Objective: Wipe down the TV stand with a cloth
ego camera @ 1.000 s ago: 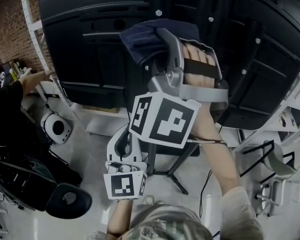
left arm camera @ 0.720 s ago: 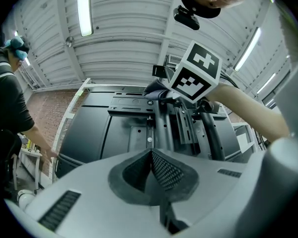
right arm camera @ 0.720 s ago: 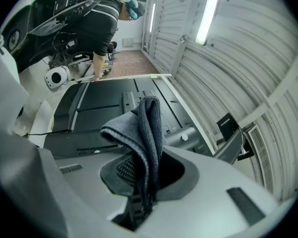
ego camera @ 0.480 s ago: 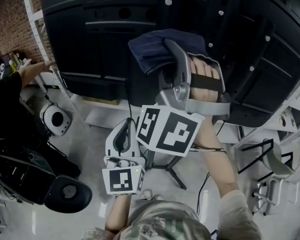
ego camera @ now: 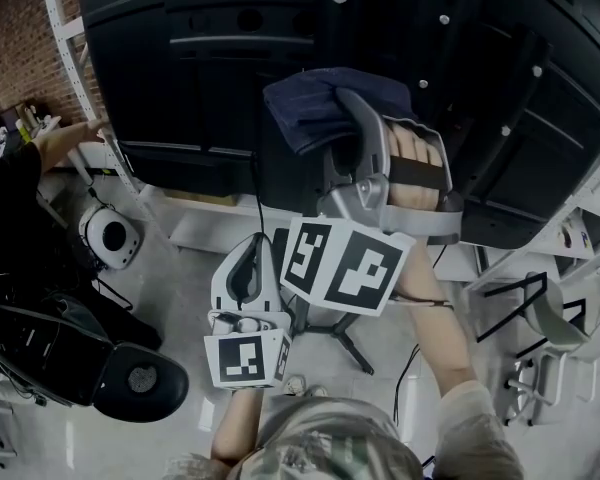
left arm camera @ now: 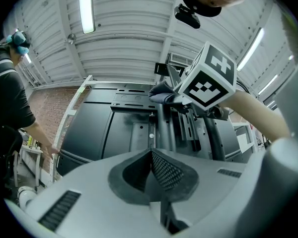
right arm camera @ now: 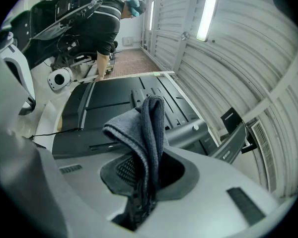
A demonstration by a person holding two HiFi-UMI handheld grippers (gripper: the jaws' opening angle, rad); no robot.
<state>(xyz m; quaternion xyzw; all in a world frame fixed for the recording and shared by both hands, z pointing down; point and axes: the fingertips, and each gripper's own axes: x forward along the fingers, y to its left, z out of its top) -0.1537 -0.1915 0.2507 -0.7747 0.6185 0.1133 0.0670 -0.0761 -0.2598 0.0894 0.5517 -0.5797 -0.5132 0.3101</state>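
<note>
Cloth (ego camera: pixel 320 103): dark blue, soft, folded and bunched, its top flopped over the jaw tips.
Cloth's place: high up at the black upright of the TV stand (left arm camera: pixel 165 127), behind the dark panel (ego camera: pixel 180 78); whether it touches is unclear.
Right tool (right arm camera: pixel 145 171): jaws clamped on the cloth's lower folds.
Right hand (ego camera: pixel 415 173): strapped to the handle, forearm stretched upward.
Left tool (left arm camera: pixel 151 163): jaws pressed together, empty, held low near the body and aimed up at the panel.
</note>
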